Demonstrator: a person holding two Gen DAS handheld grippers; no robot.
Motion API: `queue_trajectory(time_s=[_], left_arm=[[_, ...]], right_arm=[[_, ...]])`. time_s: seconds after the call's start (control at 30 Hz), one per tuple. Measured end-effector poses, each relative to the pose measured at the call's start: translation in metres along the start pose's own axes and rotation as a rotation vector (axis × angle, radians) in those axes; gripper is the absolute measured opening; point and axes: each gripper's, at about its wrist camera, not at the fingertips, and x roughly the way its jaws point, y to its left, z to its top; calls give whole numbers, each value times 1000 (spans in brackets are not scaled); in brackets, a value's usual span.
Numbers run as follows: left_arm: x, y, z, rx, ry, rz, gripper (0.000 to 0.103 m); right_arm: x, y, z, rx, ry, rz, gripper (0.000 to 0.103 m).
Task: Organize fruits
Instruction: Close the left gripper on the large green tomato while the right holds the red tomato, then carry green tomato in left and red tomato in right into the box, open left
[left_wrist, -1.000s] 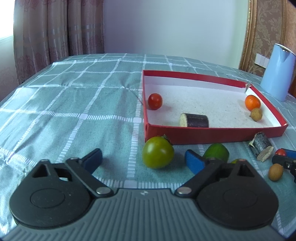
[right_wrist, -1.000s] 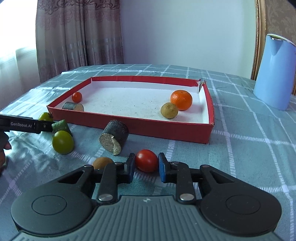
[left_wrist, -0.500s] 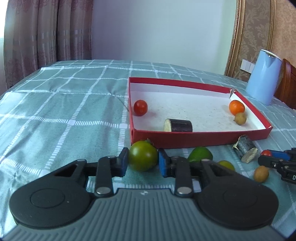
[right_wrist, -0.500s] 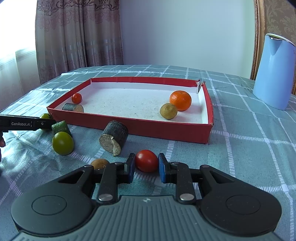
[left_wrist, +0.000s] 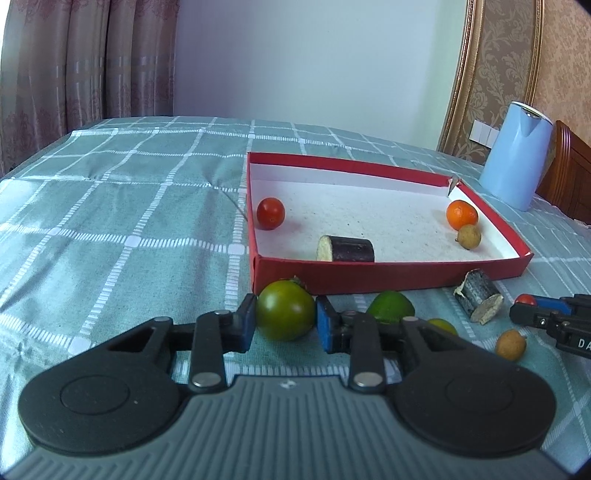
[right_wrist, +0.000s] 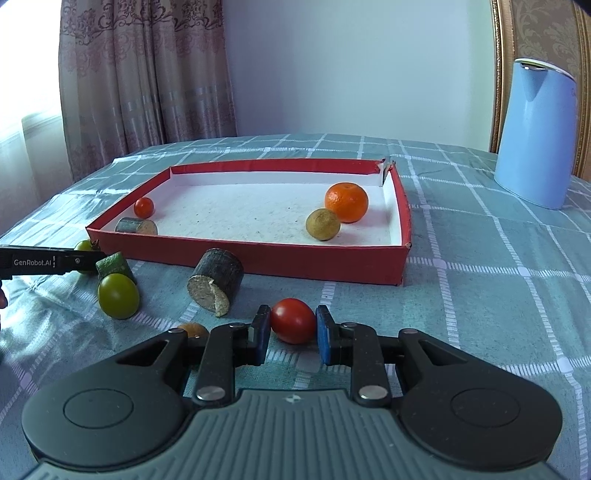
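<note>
Table (left_wrist: 110, 221): I see a green checked cloth over it; everything rests on this.
Kettle (right_wrist: 535, 133): pale blue, upright near the far right edge of the table, well apart from the tray.
Tray (right_wrist: 258, 254): a shallow red box with a white floor, lying mid-table; its near wall faces both my grippers.
Left gripper (left_wrist: 285, 321): I have its blue pads pressed on either side of the green tomato (left_wrist: 285, 314), just in front of the tray's near left corner; the tomato sits on the cloth.
Right gripper (right_wrist: 293, 326): clamped on the red tomato (right_wrist: 293, 320), which rests on the cloth in front of the tray's near wall, toward its right half.
Tangerine (right_wrist: 346, 202): inside the tray, at its far right corner.
Dark log piece (right_wrist: 216, 282): lying on the cloth just outside the tray's near wall; pale cut end toward my right camera.
Second log piece (left_wrist: 347, 249): inside the tray, against the near wall.
Lime (left_wrist: 391, 306): on the cloth beside the left gripper's right finger; a smaller yellow-green fruit (right_wrist: 118, 295) lies next to it.
Small red tomato (left_wrist: 270, 213): in the tray, by the left wall.
Longan in tray (right_wrist: 322, 224): touching or just beside the tangerine; I cannot tell which.
Longan on cloth (left_wrist: 511, 344): near the table's front edge, between the two grippers.
</note>
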Motion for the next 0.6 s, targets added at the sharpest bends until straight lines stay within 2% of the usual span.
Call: queue_trajectory(time_s=[0.23,0.37,0.6], left_arm=[[-7,1,-1,-7,-38,-2,30],[-18,2,-3,-9,-103,-4,30],[-25,0,-1,-1,-152,-5,30]], right_arm=[[-11,-3,-1,20,-69,-36,25],[-12,-4,-1,26,-68,-31,25],[-14,-3,-1,26,-74,-33,25]])
